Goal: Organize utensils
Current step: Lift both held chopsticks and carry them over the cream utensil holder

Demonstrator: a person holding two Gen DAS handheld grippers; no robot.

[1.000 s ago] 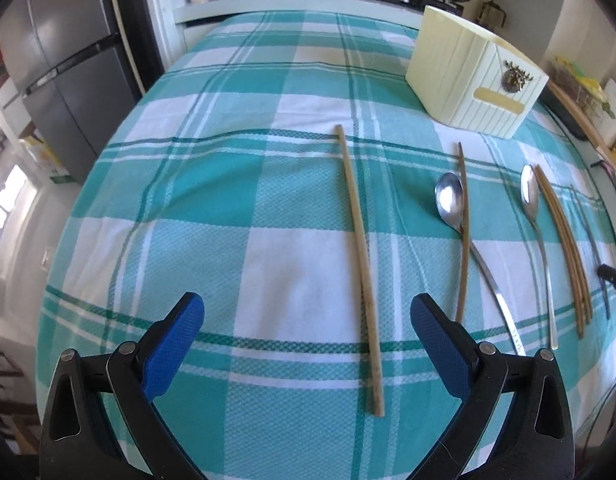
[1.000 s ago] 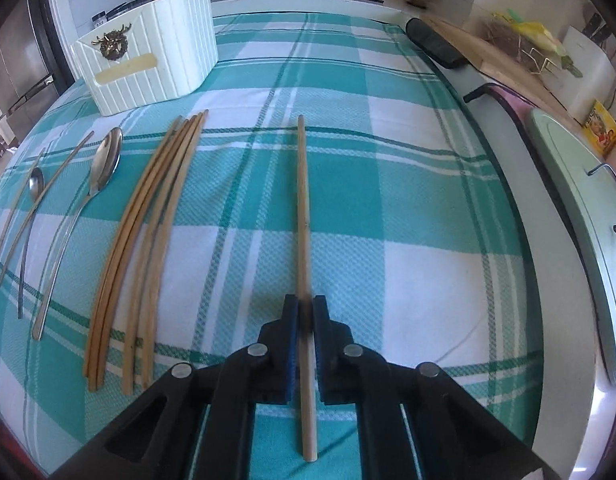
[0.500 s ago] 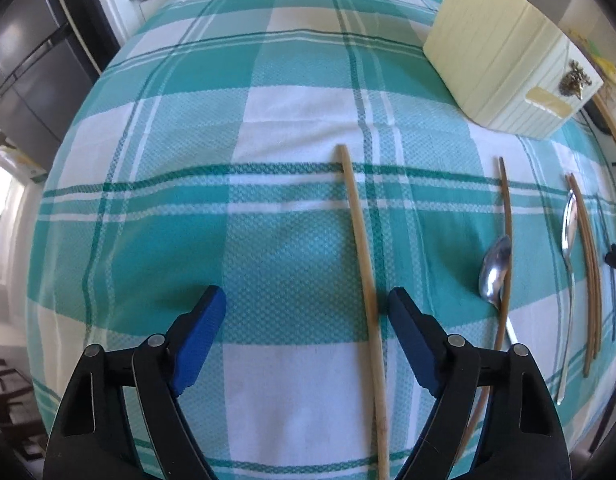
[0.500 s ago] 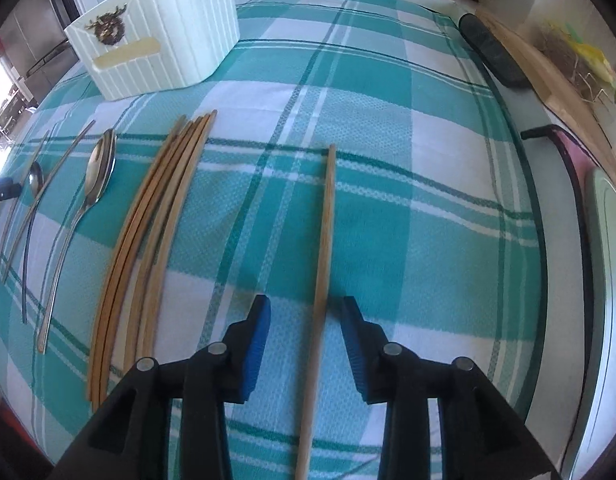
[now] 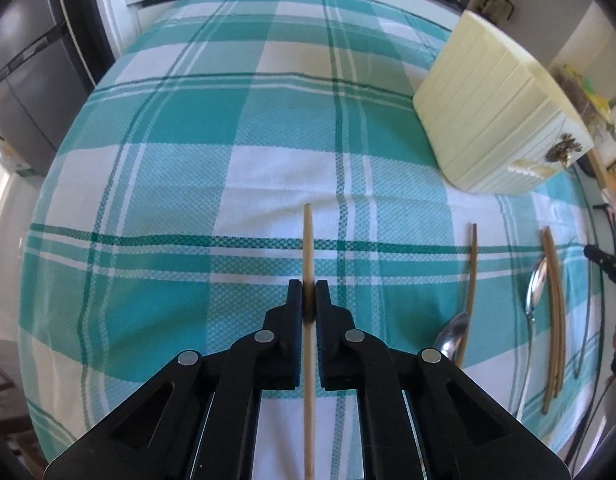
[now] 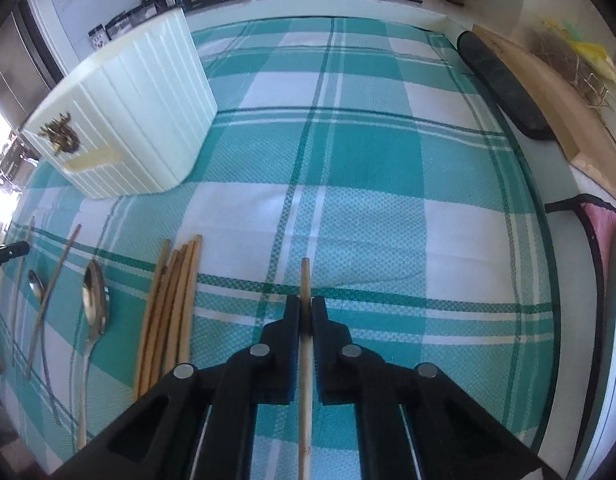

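Since half a second ago, the left gripper (image 5: pixel 308 300) and right gripper (image 6: pixel 305 314) are both closing fully on separate chopsticks (image 5: pixel 308 240) (image 6: pixel 305 280) near the tablecloth's (image 5: pixel 168 184) near edge, readying transfers toward the holder (image 6: pixel 140 120).

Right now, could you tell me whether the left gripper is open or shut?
Shut. The left gripper has its jaws pressed against a single wooden chopstick that runs straight between them.

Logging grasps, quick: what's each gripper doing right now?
Left gripper: closed on a wooden chopstick.
Right gripper: closed on another wooden chopstick.
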